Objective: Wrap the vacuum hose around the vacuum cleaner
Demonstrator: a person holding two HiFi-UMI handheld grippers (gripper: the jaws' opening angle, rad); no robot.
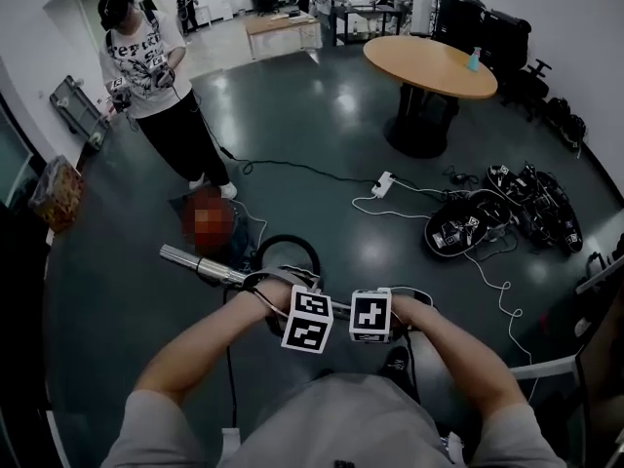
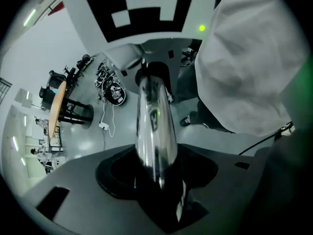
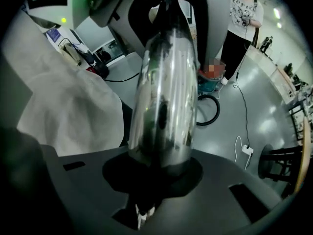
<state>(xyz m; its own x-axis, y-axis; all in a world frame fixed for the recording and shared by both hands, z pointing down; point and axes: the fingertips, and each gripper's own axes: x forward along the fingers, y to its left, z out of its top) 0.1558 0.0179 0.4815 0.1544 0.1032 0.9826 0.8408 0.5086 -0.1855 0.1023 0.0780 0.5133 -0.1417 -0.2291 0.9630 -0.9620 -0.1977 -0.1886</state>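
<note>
Status: both grippers are clamped on the metal tube of the vacuum. The left gripper has the tube running straight up out of its jaws, and the right gripper grips a fatter section of the same tube. In the head view they sit side by side at lower centre, and the tube's free end pokes out toward the left of the frame. The black hose lies in a loose loop on the floor just above my grippers. What I take for the vacuum cleaner sits on the floor near that loop, at the feet of a person standing in the upper left. Part of it is masked, so I can't read its shape well. My read is that no turn of hose is on the body yet, so the wrap is not started. That leaves carrying the tube end over and winding the hose round the body. One hazard is the white power strip and its cord, right of centre and well apart from the loop.
</note>
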